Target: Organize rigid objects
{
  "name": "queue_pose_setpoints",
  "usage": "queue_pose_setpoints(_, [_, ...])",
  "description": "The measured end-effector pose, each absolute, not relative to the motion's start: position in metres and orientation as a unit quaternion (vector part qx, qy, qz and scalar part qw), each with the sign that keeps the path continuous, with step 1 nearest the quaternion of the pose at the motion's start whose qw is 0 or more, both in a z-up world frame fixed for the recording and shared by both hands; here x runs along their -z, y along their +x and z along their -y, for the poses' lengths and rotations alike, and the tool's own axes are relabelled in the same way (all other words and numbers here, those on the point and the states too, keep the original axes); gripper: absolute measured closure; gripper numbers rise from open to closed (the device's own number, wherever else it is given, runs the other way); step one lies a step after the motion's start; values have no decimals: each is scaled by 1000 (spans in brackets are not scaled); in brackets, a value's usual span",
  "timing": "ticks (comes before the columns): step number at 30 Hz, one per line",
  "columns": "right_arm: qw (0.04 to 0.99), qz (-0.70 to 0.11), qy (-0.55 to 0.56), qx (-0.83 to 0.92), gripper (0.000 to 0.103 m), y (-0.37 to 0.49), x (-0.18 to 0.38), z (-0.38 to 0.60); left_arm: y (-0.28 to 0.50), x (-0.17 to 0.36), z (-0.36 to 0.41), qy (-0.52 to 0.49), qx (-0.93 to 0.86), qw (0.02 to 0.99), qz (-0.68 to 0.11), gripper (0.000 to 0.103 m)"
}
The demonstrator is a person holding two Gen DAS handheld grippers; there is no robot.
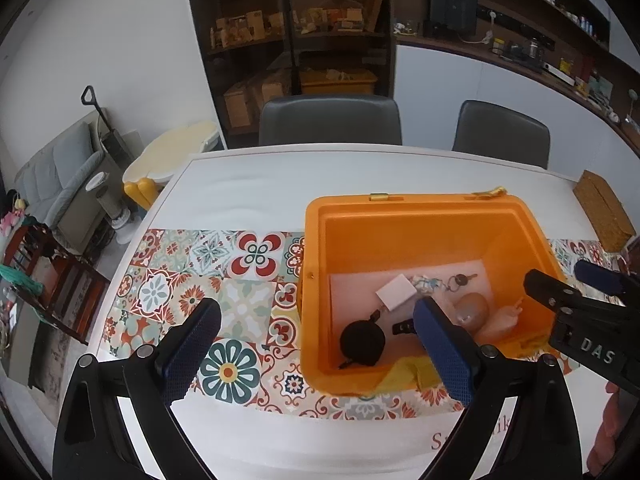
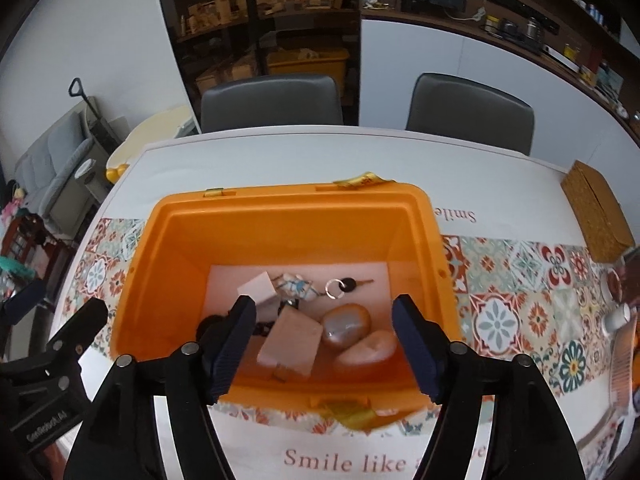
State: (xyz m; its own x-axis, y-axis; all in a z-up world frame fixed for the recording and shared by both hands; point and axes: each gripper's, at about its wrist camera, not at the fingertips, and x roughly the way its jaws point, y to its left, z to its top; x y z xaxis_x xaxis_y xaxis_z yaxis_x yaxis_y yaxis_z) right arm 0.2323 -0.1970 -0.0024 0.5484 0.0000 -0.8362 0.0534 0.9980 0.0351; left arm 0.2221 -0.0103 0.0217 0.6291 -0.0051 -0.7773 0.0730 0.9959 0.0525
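An open orange bin stands on the table. Inside lie a white box, a key on a ring, a patterned pouch, a round black case, a pink block, a glossy stone and a pale stone. My left gripper is open and empty, above the bin's front left corner. My right gripper is open and empty, above the bin's front rim, and shows at the right edge of the left wrist view.
A tiled-pattern runner crosses the white table. A woven brown box lies at the far right. Small dishes sit at the right edge. Two grey chairs stand behind the table.
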Motion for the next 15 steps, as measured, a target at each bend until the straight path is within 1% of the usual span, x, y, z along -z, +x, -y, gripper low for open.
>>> queue_pose_setpoints(6, [884, -464, 28, 34, 23, 196, -18, 203, 198, -31, 12, 35, 38, 903, -427, 5])
queue_pose_setpoints(10, [889, -455, 34, 39, 22, 171, -31, 207, 182, -38, 11, 27, 45, 903, -426, 5])
queue_pose_setpoints(15, [894, -445, 36, 49, 21, 142, -41, 208, 158, -47, 15, 41, 52, 908, -414, 5])
